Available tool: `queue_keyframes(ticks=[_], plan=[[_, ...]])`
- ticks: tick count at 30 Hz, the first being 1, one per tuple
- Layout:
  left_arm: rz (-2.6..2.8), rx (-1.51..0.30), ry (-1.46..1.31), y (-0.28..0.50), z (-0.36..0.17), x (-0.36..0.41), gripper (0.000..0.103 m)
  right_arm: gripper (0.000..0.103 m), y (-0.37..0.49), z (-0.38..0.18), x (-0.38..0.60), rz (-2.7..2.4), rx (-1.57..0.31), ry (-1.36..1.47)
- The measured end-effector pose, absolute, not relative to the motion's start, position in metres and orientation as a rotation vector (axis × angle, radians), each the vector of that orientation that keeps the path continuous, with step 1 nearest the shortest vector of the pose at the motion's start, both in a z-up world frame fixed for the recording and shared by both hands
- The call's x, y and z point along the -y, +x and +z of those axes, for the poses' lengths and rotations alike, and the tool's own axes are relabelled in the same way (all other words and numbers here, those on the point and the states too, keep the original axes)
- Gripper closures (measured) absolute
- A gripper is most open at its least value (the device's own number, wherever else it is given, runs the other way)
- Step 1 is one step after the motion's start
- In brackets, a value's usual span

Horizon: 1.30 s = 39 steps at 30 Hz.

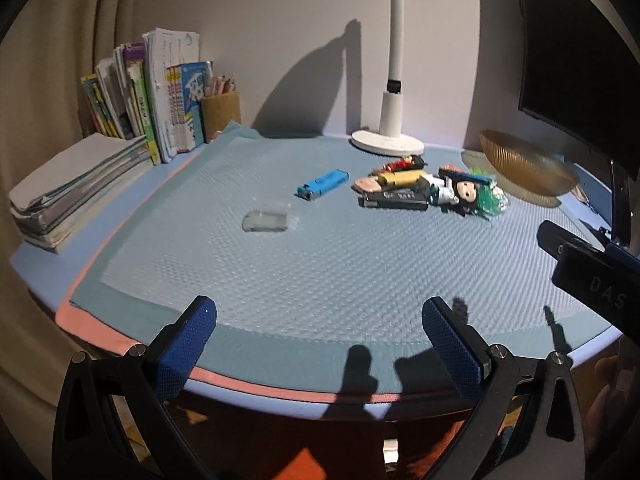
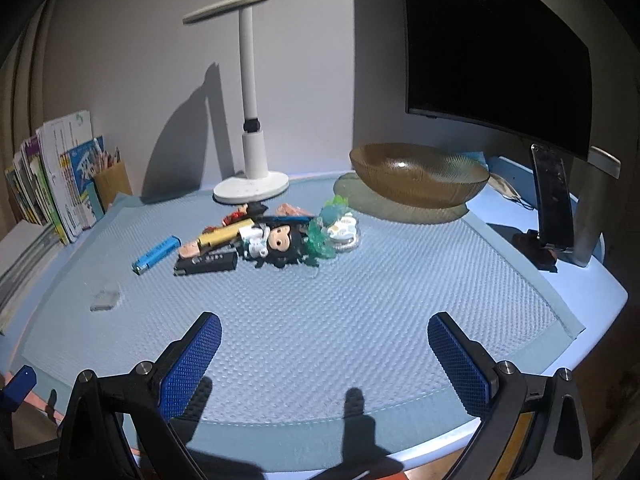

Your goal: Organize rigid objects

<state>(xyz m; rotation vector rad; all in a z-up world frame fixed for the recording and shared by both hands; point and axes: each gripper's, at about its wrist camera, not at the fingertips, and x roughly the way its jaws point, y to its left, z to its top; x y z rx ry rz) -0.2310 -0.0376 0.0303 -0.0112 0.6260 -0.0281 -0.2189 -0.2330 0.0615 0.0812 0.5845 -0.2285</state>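
Evidently nothing is being held yet: the left tongs [image 1: 319, 344] and right tongs [image 2: 325, 354] are hanging spread apart over the counter's near edge. The toys [image 2: 276, 236] are lying heaped mid-counter, the bowl [image 2: 418, 178] behind them; picking one likely comes next.

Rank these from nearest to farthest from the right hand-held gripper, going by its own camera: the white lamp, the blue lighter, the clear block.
1. Clear block, near left on the mat.
2. Blue lighter, farther back, left of the toy pile.
3. White lamp, by the back wall.

The right hand-held gripper is open.
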Motion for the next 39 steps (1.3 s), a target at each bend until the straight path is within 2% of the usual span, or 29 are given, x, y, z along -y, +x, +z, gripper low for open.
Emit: queue_keyframes(ticks=[20, 39], plan=[[-0.097, -0.749, -0.040, -0.204, 0.007, 0.042, 0.001, 0.000, -0.194, 0.037, 0.229, -0.214, -0.672, 0.071], [-0.132, -0.714, -0.009, -0.220, 0.022, 0.056, 0.001, 0.000, -0.209, 0.051, 0.240, -0.220, -0.640, 0.127]])
